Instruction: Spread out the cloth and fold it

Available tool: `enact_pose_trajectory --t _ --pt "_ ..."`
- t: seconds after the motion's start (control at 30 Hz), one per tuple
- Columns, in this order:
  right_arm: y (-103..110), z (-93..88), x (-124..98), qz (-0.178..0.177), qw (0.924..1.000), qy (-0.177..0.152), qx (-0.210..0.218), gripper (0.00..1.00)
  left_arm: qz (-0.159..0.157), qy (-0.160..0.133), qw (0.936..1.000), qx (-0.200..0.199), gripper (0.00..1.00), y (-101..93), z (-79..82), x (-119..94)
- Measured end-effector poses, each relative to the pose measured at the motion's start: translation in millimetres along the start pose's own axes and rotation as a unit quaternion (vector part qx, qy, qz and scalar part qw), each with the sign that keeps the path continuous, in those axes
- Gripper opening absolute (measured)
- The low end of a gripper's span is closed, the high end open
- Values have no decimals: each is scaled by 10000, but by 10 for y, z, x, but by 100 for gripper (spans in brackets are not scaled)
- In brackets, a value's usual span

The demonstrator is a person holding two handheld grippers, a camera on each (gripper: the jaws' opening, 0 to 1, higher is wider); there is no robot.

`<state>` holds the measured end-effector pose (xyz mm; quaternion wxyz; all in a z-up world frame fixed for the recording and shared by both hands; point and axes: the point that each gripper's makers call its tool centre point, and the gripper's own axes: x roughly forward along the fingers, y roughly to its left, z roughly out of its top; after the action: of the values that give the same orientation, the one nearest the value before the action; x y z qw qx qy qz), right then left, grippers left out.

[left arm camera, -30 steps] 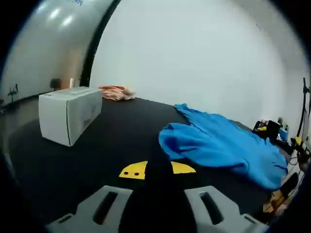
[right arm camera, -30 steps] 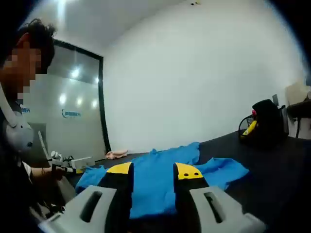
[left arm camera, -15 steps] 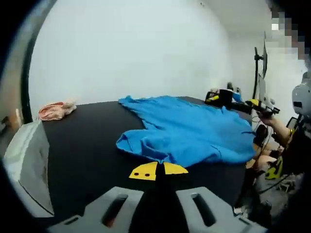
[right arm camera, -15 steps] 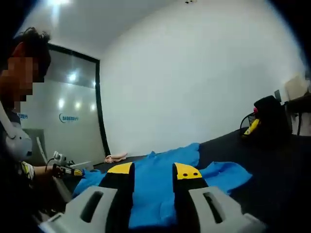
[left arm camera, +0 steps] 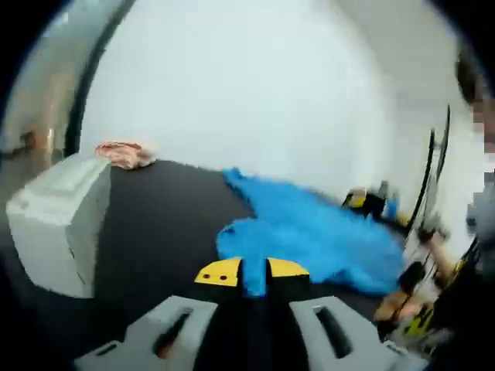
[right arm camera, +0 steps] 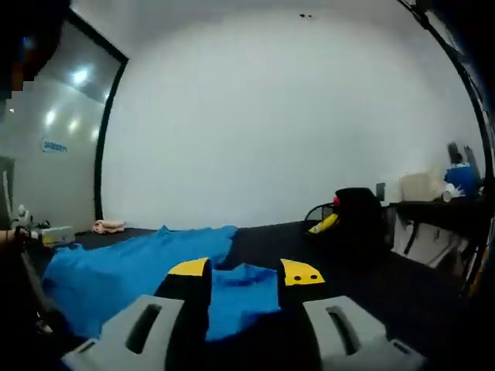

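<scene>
Blue cloth (left arm camera: 309, 232) rumpled on black table (left arm camera: 162, 224), judged soft, light, limp, best pinched at near hem corners; left gripper (left arm camera: 254, 272) almost closed, tips at nearest fold, right gripper (right arm camera: 245, 272) open, empty, over cloth edge.

Blue cloth (left arm camera: 309, 232) lies rumpled, partly spread, on the black table (left arm camera: 166, 209)

We see a lab-like room: bare white wall (right arm camera: 263, 131), glass partition (right arm camera: 46, 147) at left, black surface (left arm camera: 170, 209).
</scene>
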<state>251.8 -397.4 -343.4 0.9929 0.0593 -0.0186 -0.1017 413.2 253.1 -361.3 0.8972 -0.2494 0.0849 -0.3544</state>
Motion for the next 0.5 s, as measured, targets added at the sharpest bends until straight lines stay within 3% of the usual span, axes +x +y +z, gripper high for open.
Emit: enact_pose_trajectory --t 0.03,0.1,0.23,0.33,0.43,0.47,0.5 --pt "-43 -76 21 -26 9999 150 -18 32 -58 -169 9996 -195 40 -25 19 18" --pt "-158 -283 106 -128 9986 501 116 31 33 -135 9999 -37 45 -42 -75 83" --pt "-242 -546 312 -201 9940 1004 376 27 715 248 9961 450 32 133 -303 177" --pt "-356 -710 508 -342 9899 1368 129 25 675 268 9965 414 31 125 -343 266" --pt "-336 -847 696 -336 9824 1662 781 25 887 455 9944 359 30 194 -380 327" --pt "-353 -796 741 -341 9876 1467 444 19 861 439 9946 373 29 186 -387 360" --pt "-427 -817 711 -571 9864 1540 69 10 852 438 9947 378 29 190 -391 370"
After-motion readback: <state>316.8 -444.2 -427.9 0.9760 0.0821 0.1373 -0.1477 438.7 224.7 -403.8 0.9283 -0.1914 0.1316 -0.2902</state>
